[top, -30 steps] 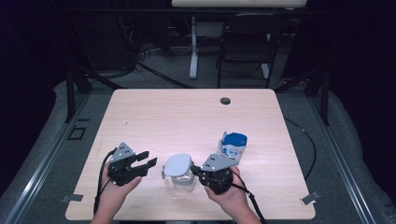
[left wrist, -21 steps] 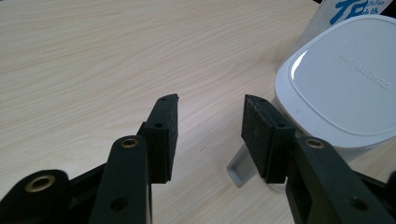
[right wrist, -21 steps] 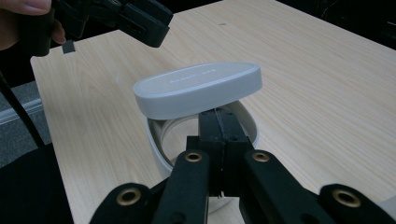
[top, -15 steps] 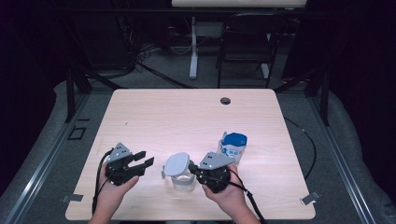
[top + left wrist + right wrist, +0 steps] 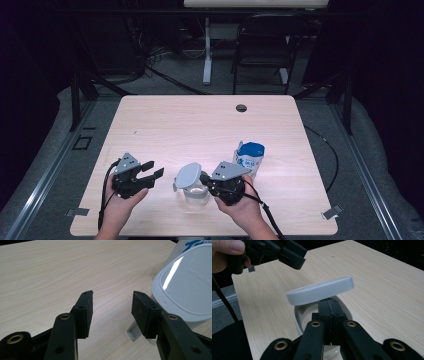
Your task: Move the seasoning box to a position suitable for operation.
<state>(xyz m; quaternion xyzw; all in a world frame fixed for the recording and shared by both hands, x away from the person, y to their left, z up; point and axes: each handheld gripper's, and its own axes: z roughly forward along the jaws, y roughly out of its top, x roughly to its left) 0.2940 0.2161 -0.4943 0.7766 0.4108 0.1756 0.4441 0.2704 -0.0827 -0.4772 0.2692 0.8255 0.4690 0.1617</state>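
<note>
The pale wooden table [image 5: 200, 125] carries a blue-capped white canister [image 5: 249, 157] standing clear to the right, out of the way of the work near the front edge. There a clear plastic container [image 5: 196, 196] rests on the wood with its grey rounded lid [image 5: 188, 175] tilted up, seemingly so it can be taken off. The right gripper [image 5: 205, 177] has its jaws pressed together at the container's rim, probably steadying it, while the left gripper [image 5: 153, 171], just beside the lid, has been spreading its jaws with nothing between them.

Overhead and both close views share the lid [image 5: 188, 175].
</note>
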